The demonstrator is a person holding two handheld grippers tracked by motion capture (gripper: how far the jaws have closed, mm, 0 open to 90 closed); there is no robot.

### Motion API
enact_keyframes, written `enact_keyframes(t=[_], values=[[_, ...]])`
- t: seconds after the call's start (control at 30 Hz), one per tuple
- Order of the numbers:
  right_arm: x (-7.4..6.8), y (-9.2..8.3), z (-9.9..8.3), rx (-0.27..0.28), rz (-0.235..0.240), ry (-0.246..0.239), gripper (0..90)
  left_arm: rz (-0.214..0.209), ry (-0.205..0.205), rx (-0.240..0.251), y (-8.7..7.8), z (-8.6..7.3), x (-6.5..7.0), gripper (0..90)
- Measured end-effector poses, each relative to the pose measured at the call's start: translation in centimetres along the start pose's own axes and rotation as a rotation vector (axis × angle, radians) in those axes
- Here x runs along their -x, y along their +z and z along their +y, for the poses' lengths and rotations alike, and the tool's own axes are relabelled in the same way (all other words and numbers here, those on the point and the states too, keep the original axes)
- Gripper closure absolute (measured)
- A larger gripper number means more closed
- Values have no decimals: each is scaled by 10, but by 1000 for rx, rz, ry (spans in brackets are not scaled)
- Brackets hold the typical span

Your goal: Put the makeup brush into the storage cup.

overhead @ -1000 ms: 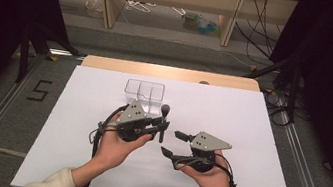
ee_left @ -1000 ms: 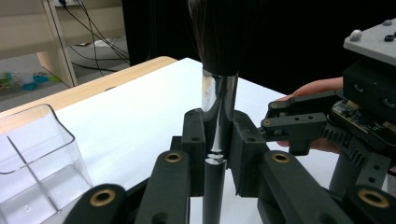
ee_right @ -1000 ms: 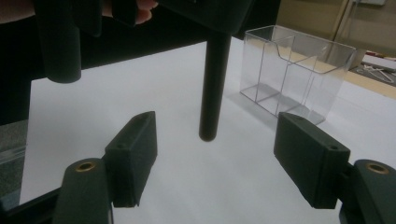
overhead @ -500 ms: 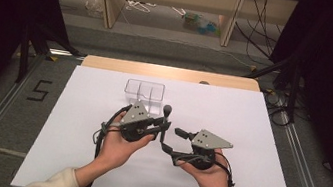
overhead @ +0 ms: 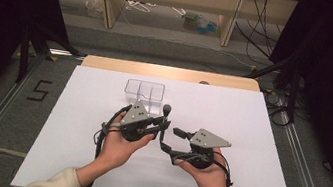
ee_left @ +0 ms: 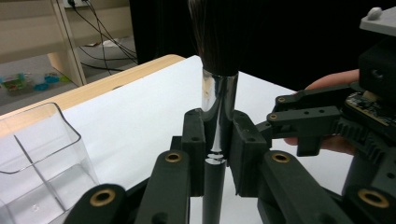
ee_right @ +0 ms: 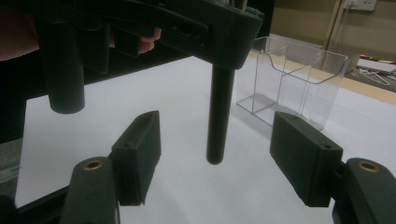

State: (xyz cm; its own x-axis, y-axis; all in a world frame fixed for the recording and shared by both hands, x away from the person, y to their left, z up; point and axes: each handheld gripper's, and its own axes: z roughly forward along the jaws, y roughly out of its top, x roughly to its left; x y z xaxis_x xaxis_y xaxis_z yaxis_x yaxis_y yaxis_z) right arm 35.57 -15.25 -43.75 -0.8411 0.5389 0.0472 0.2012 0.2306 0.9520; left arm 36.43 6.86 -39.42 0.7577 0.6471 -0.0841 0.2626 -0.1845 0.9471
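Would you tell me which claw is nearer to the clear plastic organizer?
Left. The left claw, shut on the brush, sits just in front of the organizer; the right claw is open, farther back.

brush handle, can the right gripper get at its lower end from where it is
Probably yes: the handle hangs free below the left gripper, between the right gripper's open jaws, which have just been closing, nothing in the way.

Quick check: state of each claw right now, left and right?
Left claw: closed on the makeup brush, bristles up.
Right claw: open, jaws just closing, brush handle between them, not yet touched.
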Motion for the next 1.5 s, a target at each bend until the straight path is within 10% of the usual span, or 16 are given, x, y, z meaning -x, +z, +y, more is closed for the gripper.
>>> enact_keyframes(t=[1.5], values=[[22,-38,-3,12,-43,-4,186,115,40,83,1,17,-35,776]])
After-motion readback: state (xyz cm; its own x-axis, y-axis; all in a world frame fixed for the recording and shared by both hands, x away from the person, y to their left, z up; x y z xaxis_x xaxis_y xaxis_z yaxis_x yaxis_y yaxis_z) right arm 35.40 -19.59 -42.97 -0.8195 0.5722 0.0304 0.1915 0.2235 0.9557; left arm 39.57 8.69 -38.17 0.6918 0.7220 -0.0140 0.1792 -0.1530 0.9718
